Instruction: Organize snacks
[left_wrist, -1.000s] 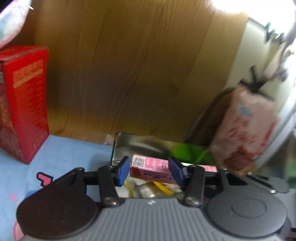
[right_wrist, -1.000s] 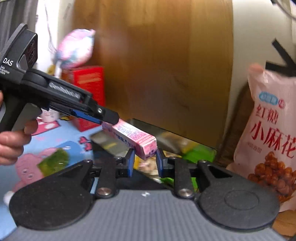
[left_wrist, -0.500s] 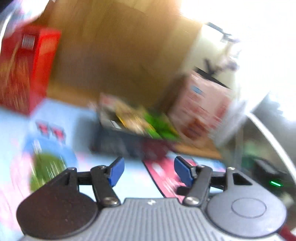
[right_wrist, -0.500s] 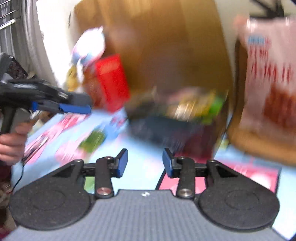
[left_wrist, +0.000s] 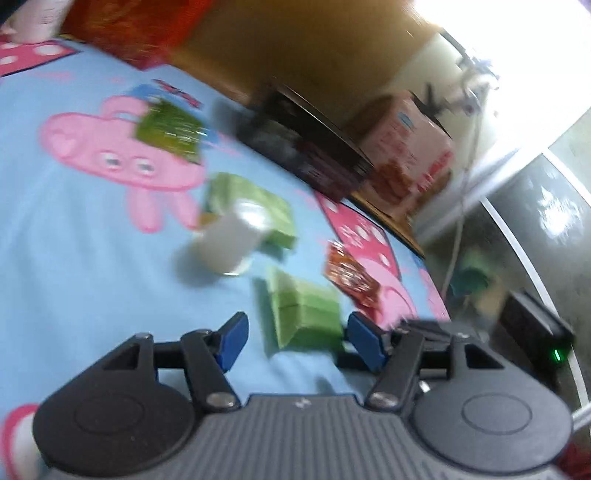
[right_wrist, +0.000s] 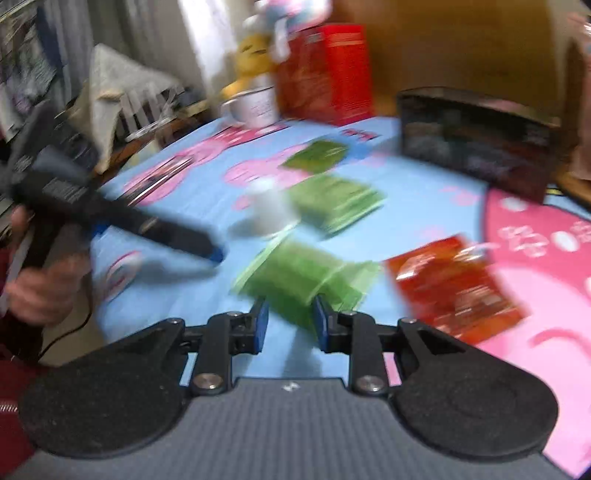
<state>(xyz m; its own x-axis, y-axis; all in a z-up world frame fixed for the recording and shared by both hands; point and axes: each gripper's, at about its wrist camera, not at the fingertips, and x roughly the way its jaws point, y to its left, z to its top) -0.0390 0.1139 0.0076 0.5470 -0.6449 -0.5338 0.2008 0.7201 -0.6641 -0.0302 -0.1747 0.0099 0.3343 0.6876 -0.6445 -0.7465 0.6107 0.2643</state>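
My left gripper (left_wrist: 295, 341) is open and empty, low over a light green snack box (left_wrist: 304, 312) on the blue cartoon cloth. My right gripper (right_wrist: 290, 323) is open and empty, just short of the same green box (right_wrist: 303, 280). An orange-red snack packet (left_wrist: 351, 277) lies to its right, also in the right wrist view (right_wrist: 458, 288). Two more green packets (right_wrist: 332, 203) (right_wrist: 317, 157) and a small white cup (right_wrist: 269, 210) lie farther back. The dark snack tin (right_wrist: 476, 144) stands at the back right. The left gripper's body (right_wrist: 122, 218) shows at the left. Both views are blurred.
A red carton (right_wrist: 328, 70), a white mug (right_wrist: 253, 107) and a yellow plush toy (right_wrist: 251, 62) stand at the back. A big pink snack bag (left_wrist: 410, 151) leans behind the tin (left_wrist: 306, 147). A wooden board (left_wrist: 314, 48) backs the table. A black device (left_wrist: 535, 332) sits off the right edge.
Both grippers held the pink box over the tin a second ago. They have let it go, opened, and swung back and down toward the green box on the cloth.
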